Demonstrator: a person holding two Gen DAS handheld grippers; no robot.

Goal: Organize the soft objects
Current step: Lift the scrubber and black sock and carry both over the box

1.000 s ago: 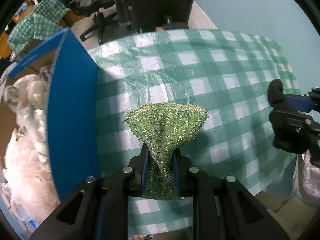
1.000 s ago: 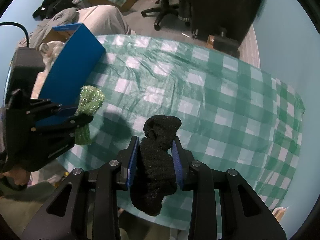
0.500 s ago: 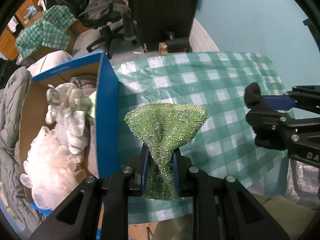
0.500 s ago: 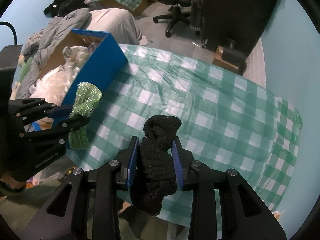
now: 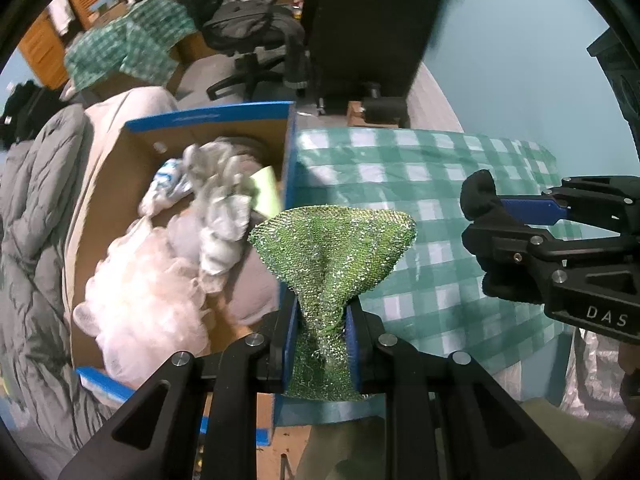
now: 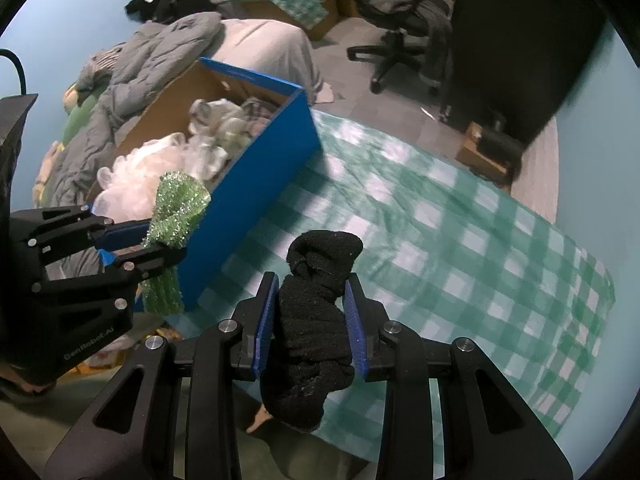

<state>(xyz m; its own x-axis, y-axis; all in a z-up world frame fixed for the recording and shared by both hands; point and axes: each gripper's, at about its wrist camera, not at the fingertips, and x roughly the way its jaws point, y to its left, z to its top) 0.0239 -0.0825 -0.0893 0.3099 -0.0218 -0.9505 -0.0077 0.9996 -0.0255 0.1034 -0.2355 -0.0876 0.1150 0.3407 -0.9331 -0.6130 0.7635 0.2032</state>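
My left gripper (image 5: 322,316) is shut on a sparkly green cloth (image 5: 332,248) and holds it in the air above the near wall of a blue cardboard box (image 5: 290,152). The cloth also shows in the right wrist view (image 6: 176,208). My right gripper (image 6: 310,308) is shut on a rolled black sock (image 6: 316,304) above the green checked table (image 6: 460,240). The sock also shows in the left wrist view (image 5: 480,200). The box (image 6: 260,192) holds a white mesh puff (image 5: 140,300) and pale grey cloths (image 5: 220,200).
The box stands to the left of the table (image 5: 420,200). A grey quilt (image 5: 28,240) lies left of the box. Office chairs (image 6: 404,36), a black cabinet (image 5: 360,20) and a cardboard box draped in checked cloth (image 5: 128,44) stand beyond.
Both grippers have risen and shifted left with their loads. The green cloth has gone from over the table to over the box's wall. The box's inside has come into view.
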